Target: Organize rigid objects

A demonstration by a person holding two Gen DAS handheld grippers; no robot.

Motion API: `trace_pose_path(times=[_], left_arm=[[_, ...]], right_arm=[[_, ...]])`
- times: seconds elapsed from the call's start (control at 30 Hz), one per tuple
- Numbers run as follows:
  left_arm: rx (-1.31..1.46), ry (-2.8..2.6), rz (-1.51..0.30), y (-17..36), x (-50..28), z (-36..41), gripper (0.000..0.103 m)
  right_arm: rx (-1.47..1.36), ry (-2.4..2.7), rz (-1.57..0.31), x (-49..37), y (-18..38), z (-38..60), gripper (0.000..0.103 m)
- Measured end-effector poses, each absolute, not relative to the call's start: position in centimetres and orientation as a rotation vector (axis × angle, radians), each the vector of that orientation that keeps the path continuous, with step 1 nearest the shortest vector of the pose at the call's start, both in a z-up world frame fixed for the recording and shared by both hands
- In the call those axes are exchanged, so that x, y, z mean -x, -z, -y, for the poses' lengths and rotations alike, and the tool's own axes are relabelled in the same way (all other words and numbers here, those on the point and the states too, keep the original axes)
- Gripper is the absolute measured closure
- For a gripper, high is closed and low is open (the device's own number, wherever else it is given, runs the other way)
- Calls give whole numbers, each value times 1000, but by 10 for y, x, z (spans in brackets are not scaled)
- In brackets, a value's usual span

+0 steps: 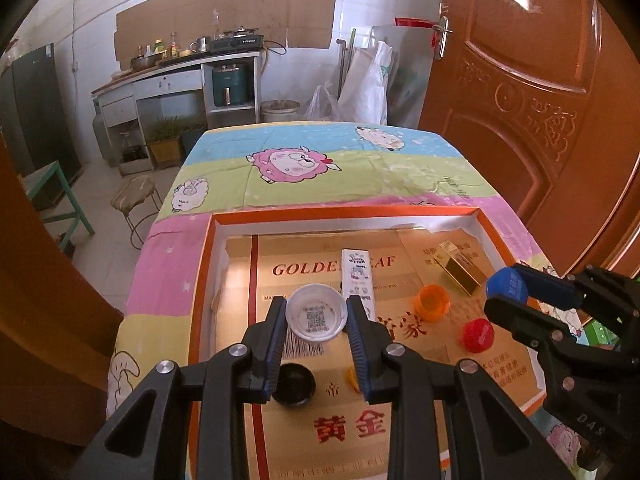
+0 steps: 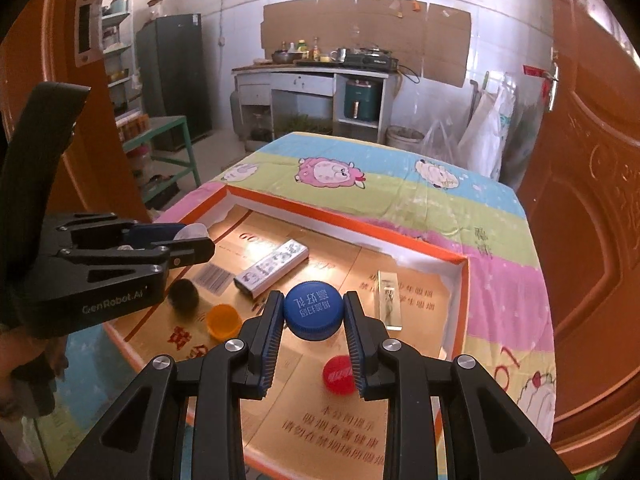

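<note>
1. The left gripper (image 1: 316, 318) has its pads clamped on a white cap (image 1: 316, 317), open side up with a printed code square inside; the jaws are only partly open, pinching the cap's rim on both sides.
2. The right gripper (image 2: 313, 317) likewise grips a blue cap (image 2: 313, 315) side to side, white lettering on top, jaws narrowed on it.
3. Both caps hang above the orange-rimmed box (image 1: 202, 280), which lies on the cartoon-sheep cloth (image 1: 320, 168).
4. On the box floor in the left view: a black cap (image 1: 294, 385) at 6 o'clock from the white cap, half covered by the left finger.
5. A yellow scrap shows beside the right finger there; too hidden to name.
6. A white carton (image 1: 357, 280) at 1 o'clock is partly blocked by the finger.
7. An orange cap (image 1: 434, 303), red cap (image 1: 478, 335) and gold box (image 1: 460, 270) lie at 3 o'clock.
8. In the right view the red cap (image 2: 338, 374) is part-hidden behind the right finger.
9. The box's near edge is cut off by the grippers.
</note>
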State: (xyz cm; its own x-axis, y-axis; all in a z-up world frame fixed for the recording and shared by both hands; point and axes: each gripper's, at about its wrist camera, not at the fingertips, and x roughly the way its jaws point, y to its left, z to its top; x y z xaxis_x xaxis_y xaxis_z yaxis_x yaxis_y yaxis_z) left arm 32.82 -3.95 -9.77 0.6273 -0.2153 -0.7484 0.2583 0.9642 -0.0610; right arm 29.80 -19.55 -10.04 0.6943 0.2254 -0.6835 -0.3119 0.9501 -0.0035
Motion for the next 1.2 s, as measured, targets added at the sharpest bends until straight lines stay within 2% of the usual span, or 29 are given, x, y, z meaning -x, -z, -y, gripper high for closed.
trace_pose_path(times=[0.8, 1.2], left_arm=[[-29, 238, -928, 116, -378, 29, 72], [-36, 235, -975, 128, -396, 32, 72]], right_arm=[[96, -320, -907, -398, 125, 195, 72], [96, -316, -973, -420, 141, 189, 72]])
